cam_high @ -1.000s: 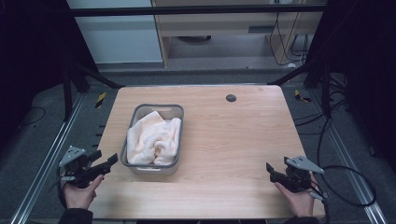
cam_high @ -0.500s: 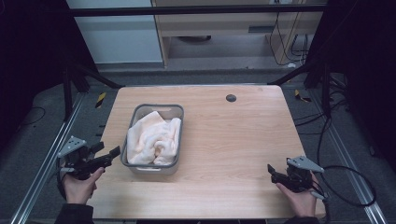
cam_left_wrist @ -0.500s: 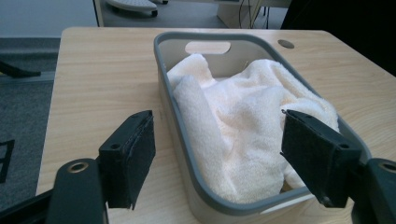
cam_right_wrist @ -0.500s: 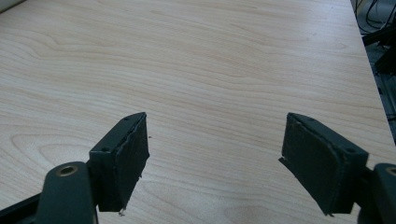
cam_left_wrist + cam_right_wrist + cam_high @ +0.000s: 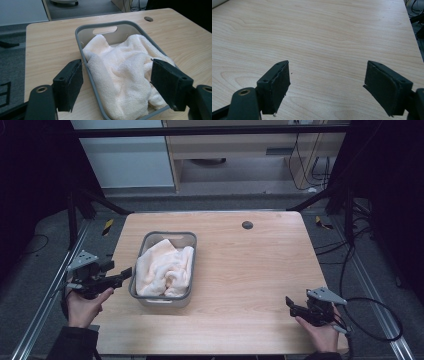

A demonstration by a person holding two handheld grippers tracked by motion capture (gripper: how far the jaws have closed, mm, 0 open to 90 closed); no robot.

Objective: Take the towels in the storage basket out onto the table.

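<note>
A grey plastic basket [image 5: 150, 239] stands on the left half of the wooden table, with a crumpled cream towel [image 5: 164, 268] heaped inside it. My left gripper [image 5: 126, 272] hovers at the table's left edge, pointing at the basket's near left wall, jaws open and empty. In the left gripper view the towel [image 5: 125, 75] and the basket rim [image 5: 82, 45] lie just beyond the spread jaws of that gripper [image 5: 116, 82]. My right gripper [image 5: 290, 304] rests low at the table's near right corner, open, with bare wood between the jaws of the right gripper [image 5: 327, 87].
A round cable hole [image 5: 247, 225] sits at the table's far middle. Black cables [image 5: 370, 305] loop on the floor to the right of the table [image 5: 250, 270]. Metal frame rails [image 5: 45, 300] run along the left side. The basket has a handle slot [image 5: 105, 30] in its far wall.
My left gripper has risen and moved forward toward the basket's left wall. The right gripper has stayed where it was.
</note>
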